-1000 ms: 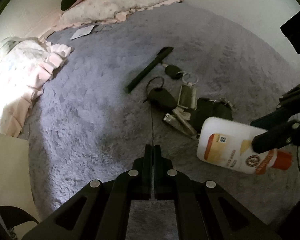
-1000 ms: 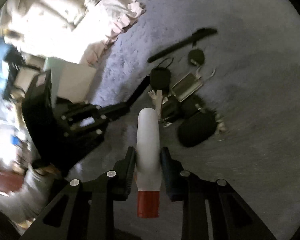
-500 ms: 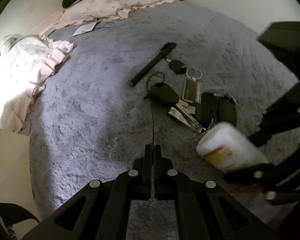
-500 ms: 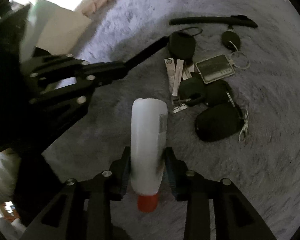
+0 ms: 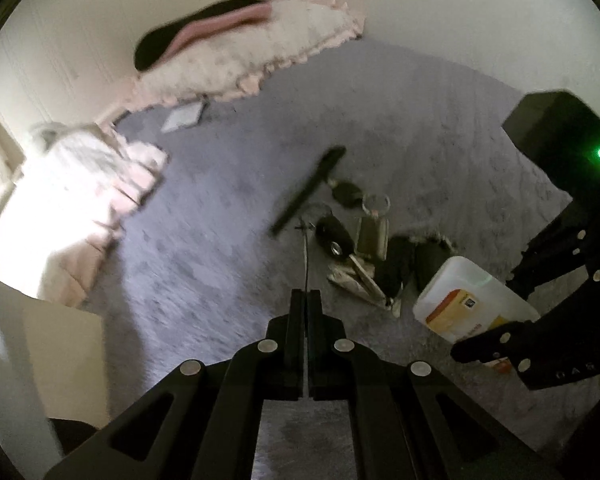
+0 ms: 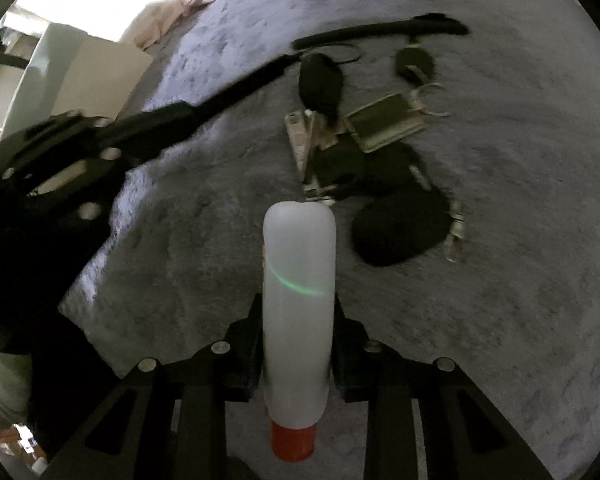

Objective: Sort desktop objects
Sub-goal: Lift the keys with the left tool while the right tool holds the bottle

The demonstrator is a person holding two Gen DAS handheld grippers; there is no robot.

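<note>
Grey rug [image 6: 500,320]; R fingers [image 6: 298,336] closing, clenched on white bottle [image 6: 299,280], contents unseen; L fingers [image 5: 305,304] clenched, empty.

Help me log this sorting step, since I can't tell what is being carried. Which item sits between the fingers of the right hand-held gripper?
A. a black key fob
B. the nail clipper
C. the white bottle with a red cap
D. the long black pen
C: the white bottle with a red cap is clamped in the right hand-held gripper, whose jaws are closing on it.
</note>
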